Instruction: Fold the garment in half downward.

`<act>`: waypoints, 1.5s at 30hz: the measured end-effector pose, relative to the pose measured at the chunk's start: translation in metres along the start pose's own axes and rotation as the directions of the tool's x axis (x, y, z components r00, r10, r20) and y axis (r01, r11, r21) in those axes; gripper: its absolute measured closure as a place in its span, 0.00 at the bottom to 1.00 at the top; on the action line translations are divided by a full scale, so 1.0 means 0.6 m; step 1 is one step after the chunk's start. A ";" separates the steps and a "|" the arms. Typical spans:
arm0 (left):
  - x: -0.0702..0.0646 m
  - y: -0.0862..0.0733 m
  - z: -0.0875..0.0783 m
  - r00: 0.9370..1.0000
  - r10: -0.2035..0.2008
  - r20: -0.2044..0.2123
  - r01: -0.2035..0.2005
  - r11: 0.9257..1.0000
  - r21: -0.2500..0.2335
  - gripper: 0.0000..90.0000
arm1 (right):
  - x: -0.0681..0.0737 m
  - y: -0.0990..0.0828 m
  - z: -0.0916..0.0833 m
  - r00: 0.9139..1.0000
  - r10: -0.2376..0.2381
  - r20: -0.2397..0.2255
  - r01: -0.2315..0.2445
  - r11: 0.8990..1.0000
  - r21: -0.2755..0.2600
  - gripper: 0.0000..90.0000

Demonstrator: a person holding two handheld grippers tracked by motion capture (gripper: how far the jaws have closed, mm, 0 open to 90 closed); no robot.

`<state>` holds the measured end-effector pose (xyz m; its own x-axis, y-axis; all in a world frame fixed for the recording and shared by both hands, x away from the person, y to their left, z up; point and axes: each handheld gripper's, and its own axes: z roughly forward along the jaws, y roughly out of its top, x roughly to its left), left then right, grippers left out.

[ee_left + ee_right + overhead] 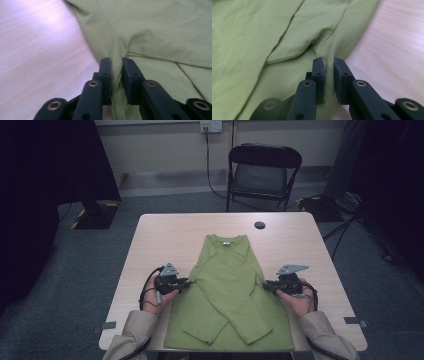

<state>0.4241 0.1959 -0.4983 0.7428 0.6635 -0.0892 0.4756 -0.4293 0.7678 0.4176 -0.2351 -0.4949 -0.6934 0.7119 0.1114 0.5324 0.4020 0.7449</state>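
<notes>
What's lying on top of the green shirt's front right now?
Both long sleeves are folded across the green long-sleeved shirt, crossing low on its front. The fabric beneath them is covered, as is the wooden table under the shirt.

- Shirt (227, 285): soft green cloth, matt, finely knit.
- Counter (165, 235): pale wood-look top, smooth, faint sheen.
- Hand-held gripper (116, 75) jaws: black matt plastic, brass-coloured rivets.

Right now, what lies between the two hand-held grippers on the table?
The green shirt with its sleeves folded across, in the high view; the left hand-held gripper and right hand-held gripper pinch its opposite side edges.
</notes>
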 end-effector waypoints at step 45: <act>-0.041 -0.026 -0.018 0.998 0.061 0.005 -0.061 0.995 0.076 0.00 | 0.025 -0.050 -0.037 0.995 -0.090 0.037 0.087 0.994 0.060 0.00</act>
<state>0.3930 0.1929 -0.5011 0.7728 0.6329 -0.0460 0.4638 -0.5139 0.7217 0.3804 -0.2490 -0.5008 -0.7199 0.6938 0.0197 0.4978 0.4963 0.7113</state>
